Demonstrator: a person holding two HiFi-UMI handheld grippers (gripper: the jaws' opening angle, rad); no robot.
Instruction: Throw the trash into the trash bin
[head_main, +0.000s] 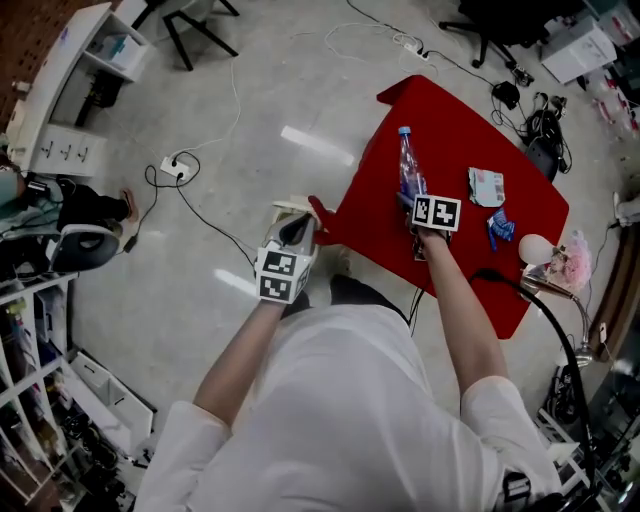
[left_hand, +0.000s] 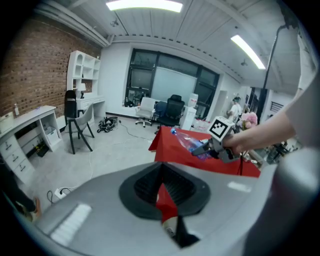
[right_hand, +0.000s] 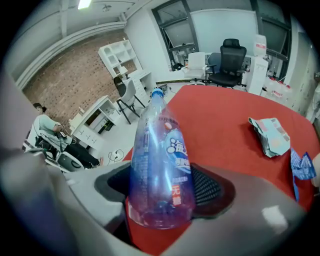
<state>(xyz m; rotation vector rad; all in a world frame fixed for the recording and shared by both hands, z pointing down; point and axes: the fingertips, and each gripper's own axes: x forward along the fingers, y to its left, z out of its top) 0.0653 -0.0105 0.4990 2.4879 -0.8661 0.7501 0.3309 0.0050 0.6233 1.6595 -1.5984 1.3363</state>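
Red table (head_main: 450, 135); floor power strip (head_main: 172, 168); white desk (head_main: 62, 150).

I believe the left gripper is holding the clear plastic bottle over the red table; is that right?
The side is wrong: the right gripper is holding the clear plastic bottle over the red table. The right gripper view shows the bottle clamped between its jaws.

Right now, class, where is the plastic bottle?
In the head view the bottle is right of centre, held by its base in the right gripper over the red table, left of a crumpled wrapper.
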